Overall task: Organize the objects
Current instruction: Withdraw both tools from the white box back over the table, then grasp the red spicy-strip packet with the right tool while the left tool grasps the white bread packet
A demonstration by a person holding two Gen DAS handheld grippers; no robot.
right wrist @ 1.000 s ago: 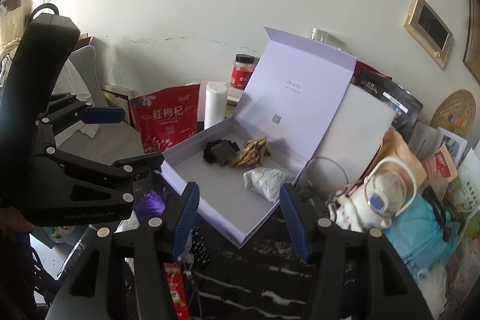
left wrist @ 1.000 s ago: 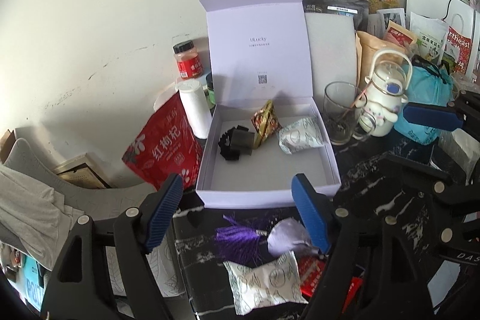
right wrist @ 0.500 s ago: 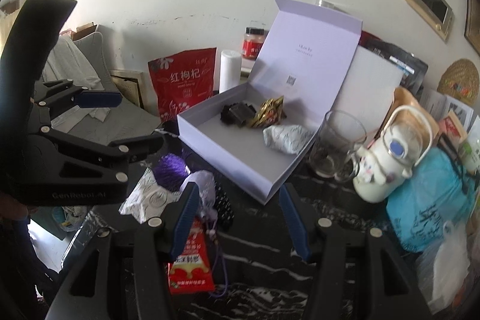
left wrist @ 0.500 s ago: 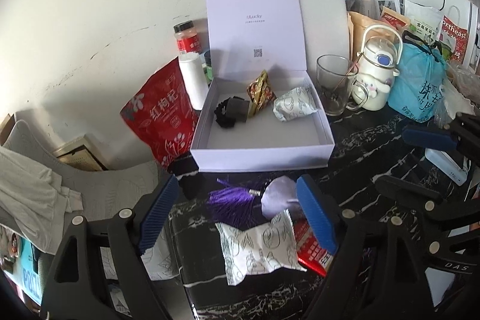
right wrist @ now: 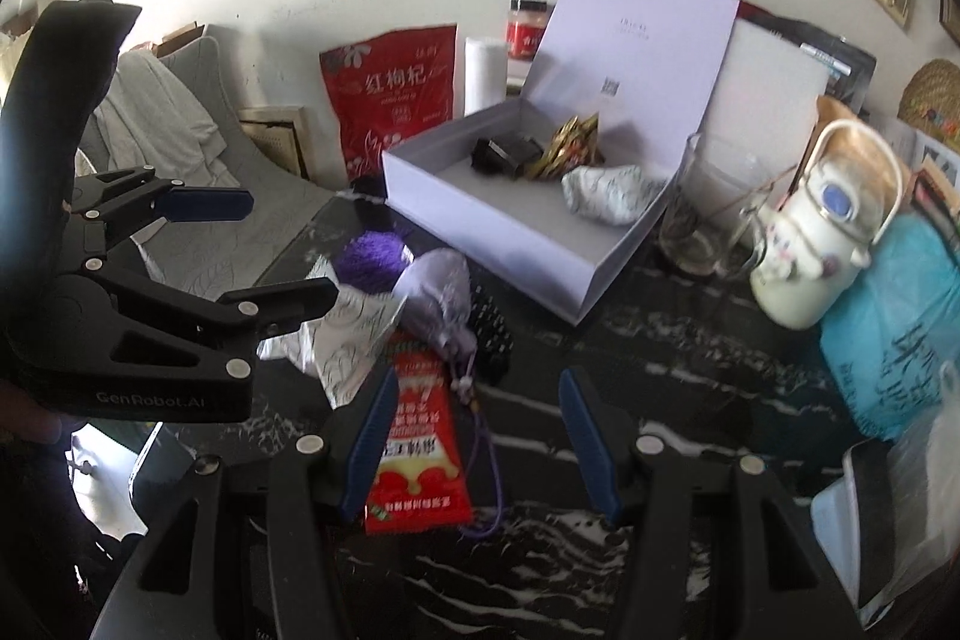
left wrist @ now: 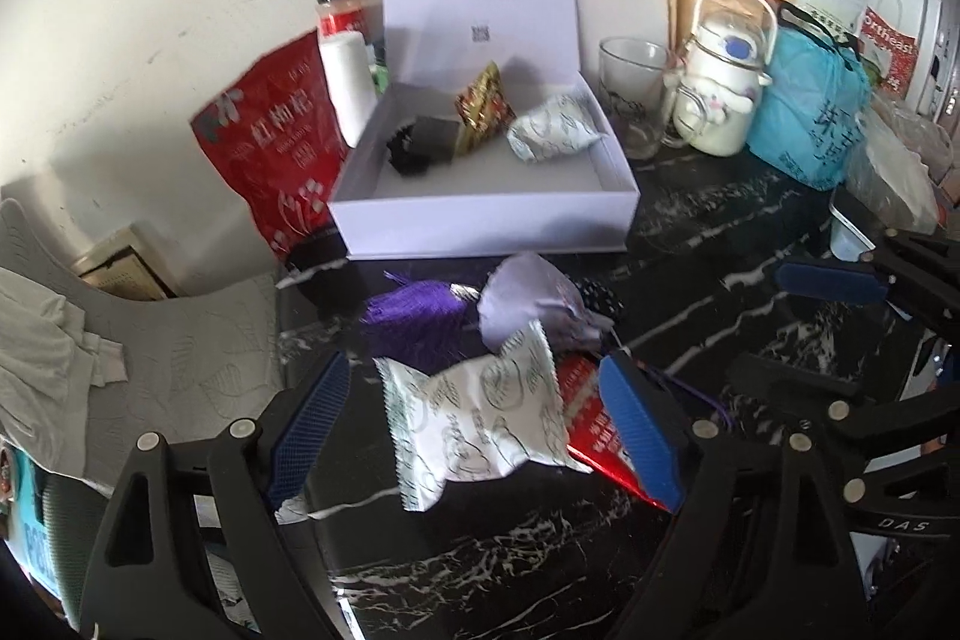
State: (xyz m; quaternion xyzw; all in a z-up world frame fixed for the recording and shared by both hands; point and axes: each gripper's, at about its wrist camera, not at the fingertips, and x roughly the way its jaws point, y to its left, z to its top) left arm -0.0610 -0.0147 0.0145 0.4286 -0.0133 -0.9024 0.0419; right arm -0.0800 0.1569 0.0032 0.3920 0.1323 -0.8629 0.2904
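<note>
Left tongs (left wrist: 474,424) have just been opening, spread wide around the white patterned snack packet (left wrist: 480,418) on the black marble tabletop (left wrist: 690,292), not squeezing it. Right tongs (right wrist: 474,436) sit apart, empty, over the red sauce sachet (right wrist: 417,454). Farther back: purple tassel (left wrist: 414,316), lilac pouch (left wrist: 528,304), then the open lilac gift box (left wrist: 480,220).
</note>
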